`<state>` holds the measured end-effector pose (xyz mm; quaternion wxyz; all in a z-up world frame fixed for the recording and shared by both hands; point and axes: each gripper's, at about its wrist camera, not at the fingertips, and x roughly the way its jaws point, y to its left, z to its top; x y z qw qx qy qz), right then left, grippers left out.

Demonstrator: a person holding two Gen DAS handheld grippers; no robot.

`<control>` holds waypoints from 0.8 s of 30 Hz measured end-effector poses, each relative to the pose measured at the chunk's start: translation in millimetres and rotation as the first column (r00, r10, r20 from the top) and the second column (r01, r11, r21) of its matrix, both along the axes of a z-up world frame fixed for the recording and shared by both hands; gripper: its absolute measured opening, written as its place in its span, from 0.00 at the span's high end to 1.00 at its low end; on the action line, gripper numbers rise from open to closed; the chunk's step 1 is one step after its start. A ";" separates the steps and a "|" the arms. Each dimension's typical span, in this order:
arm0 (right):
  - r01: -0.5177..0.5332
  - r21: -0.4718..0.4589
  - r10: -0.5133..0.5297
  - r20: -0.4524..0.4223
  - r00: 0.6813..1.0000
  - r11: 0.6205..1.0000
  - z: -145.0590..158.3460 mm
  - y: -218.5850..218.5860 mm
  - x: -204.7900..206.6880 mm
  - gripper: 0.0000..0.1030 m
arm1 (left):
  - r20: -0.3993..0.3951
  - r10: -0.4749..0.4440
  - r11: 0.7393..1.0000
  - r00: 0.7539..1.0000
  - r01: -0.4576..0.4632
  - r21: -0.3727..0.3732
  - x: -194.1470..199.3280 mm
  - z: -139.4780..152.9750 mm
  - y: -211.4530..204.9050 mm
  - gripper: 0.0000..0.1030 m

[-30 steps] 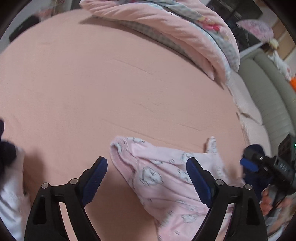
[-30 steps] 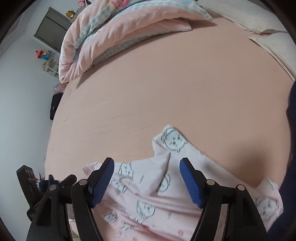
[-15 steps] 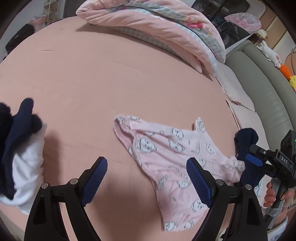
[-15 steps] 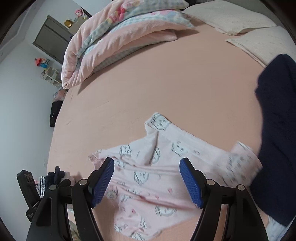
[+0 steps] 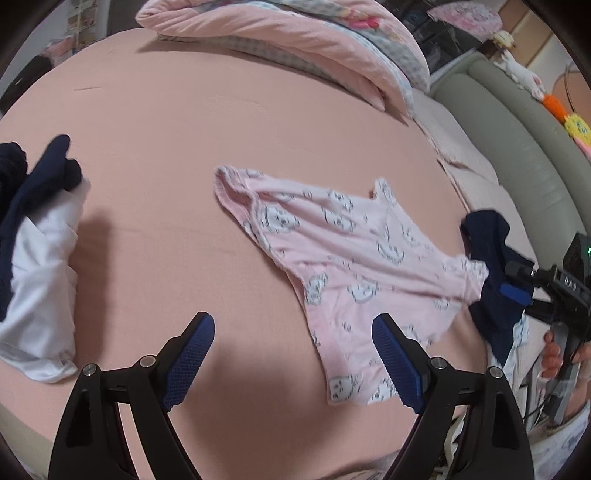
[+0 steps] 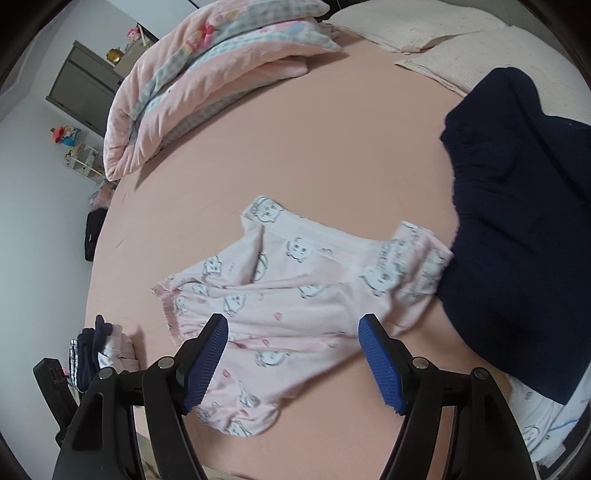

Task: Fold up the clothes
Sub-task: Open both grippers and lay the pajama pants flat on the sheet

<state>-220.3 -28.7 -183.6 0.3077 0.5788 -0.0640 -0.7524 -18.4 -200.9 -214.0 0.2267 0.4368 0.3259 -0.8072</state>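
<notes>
Pink cat-print pajama pants (image 5: 343, 266) lie rumpled on bed sheet (image 5: 177, 155), between dark clothes, prob. spread for folding. Left gripper (image 5: 293, 365) & right gripper (image 6: 293, 365) both released, empty.

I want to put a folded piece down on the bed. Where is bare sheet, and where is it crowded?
Bare sheet lies between the pink pajamas and the rolled quilt, and between the pajamas and the white and navy pile. It is crowded where the navy garment touches the pajamas, beside the pillows.
</notes>
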 end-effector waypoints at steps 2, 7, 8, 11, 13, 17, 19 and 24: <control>0.016 0.006 -0.016 0.001 1.000 1.000 -2.6 8.3 -0.8 0.29 | 0.022 -0.017 1.000 1.000 0.017 -0.003 -4.7 -6.8 3.6 0.15; 0.071 -0.002 -0.071 0.034 0.997 0.997 -15.8 28.7 -5.8 0.29 | 0.063 -0.057 0.998 0.996 0.056 0.024 -11.8 -24.7 9.2 0.15; 0.082 -0.002 -0.082 0.041 0.996 0.997 -18.8 32.8 -6.6 0.29 | 0.071 -0.067 0.997 0.995 0.065 0.029 -13.4 -28.5 10.1 0.15; 0.112 -0.001 -0.112 0.070 0.991 0.994 -29.8 43.3 -8.4 0.29 | 0.103 -0.099 0.995 0.990 0.097 0.020 -14.3 -38.4 16.7 0.15; 0.124 0.001 -0.124 0.087 0.988 0.992 -37.9 47.5 -8.9 0.29 | 0.117 -0.120 0.993 0.986 0.118 0.024 -14.6 -46.6 21.8 0.15; 0.144 0.017 -0.145 0.117 0.982 0.989 -55.7 53.5 -9.8 0.29 | 0.118 -0.124 0.990 0.985 0.115 0.080 -12.3 -63.3 26.7 0.15; 0.153 0.016 -0.153 0.132 0.979 0.988 -62.2 55.6 -10.1 0.29 | 0.114 -0.122 0.988 0.986 0.109 0.108 -10.8 -69.4 28.5 0.15; 0.191 0.013 -0.190 0.165 0.968 0.982 -78.3 59.4 -12.8 0.29 | 0.088 -0.172 0.979 0.981 0.160 0.128 -12.6 -71.5 38.8 0.15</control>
